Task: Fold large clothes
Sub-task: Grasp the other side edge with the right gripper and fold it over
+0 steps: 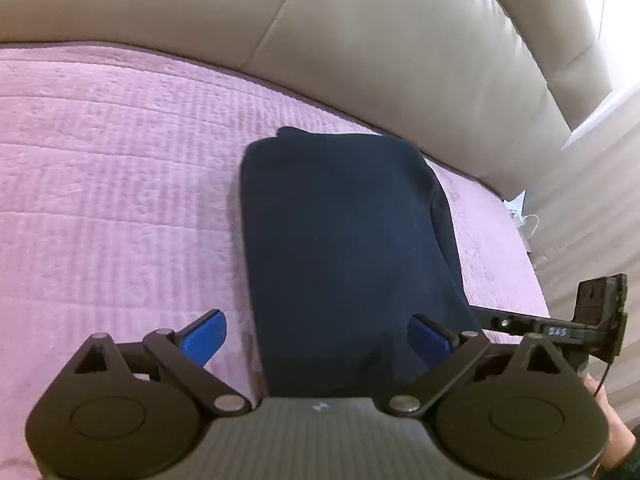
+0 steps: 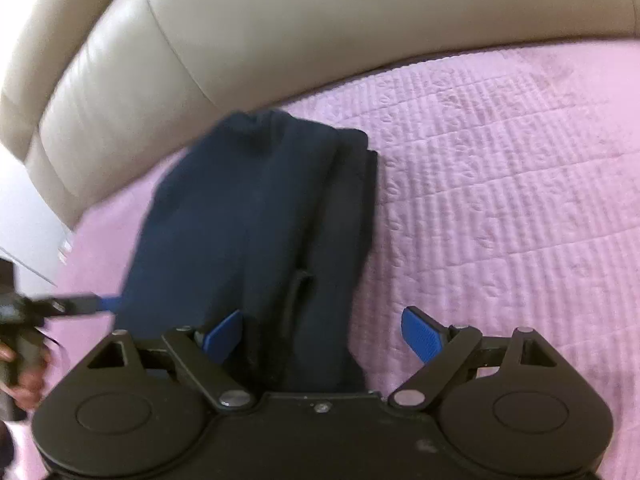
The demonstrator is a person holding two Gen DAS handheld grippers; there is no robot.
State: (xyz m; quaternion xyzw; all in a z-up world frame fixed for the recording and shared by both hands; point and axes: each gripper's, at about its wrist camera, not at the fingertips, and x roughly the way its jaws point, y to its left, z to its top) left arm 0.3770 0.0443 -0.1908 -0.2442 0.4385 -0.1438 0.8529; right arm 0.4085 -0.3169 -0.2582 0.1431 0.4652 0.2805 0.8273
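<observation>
on pink quilt [image 1: 100,160], folded navy garment [image 1: 344,240]

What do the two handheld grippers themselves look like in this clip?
Both the left gripper and the right gripper are matte black, with round pivot discs, silver rivets, angled linkage bars and ribbed blue fingers. The right one carries a small white number label.

Navy folded garment [image 1: 344,240], pink quilted cover [image 1: 120,184], beige leather sofa [image 1: 360,40]

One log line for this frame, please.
stage: garment folded | left tool: open, empty | right tool: open, empty | navy garment: flat on pink cover
</observation>
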